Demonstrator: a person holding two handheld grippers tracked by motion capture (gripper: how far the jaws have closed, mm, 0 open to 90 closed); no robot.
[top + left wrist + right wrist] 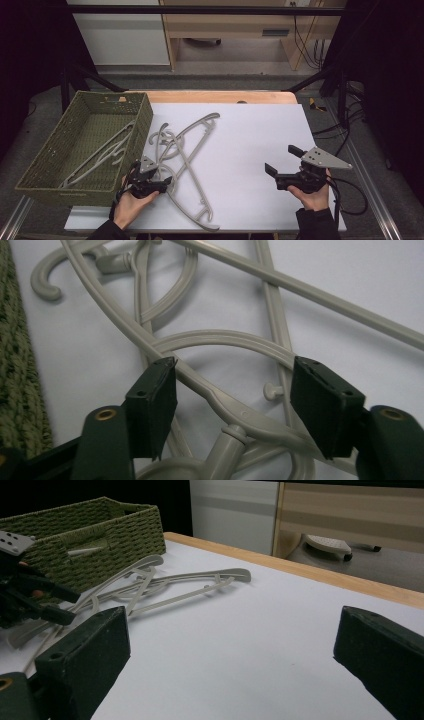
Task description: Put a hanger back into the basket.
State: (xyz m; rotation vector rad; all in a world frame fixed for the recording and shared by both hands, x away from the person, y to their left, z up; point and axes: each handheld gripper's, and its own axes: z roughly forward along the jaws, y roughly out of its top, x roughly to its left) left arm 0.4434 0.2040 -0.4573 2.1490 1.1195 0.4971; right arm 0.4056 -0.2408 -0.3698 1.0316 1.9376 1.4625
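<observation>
1. the white table (260, 150) carries everything; your green woven basket (45, 165) sits at its left edge with one grey hanger (100, 152) already lying inside it.
2. the tangle of grey plastic hangers (187, 150) lies just right of the basket, several crossed over each other. the longest one runs from near the basket's near corner down toward your side of the table, its hook (47, 282) end up by the basket; another angles up and to the right.
3. these look light, stiff and smooth, so expect them to slip and to drag their neighbours along. take one by the thick neck (225, 407) where hook meets shoulders, not the thin bar.
4. your left gripper (235, 405) is down over the pile, jaws spread wide on either side of that neck, clamping nothing yet.
5. your right gripper (282, 167) rests well apart at the right, jaws wide open and holding nothing.
</observation>
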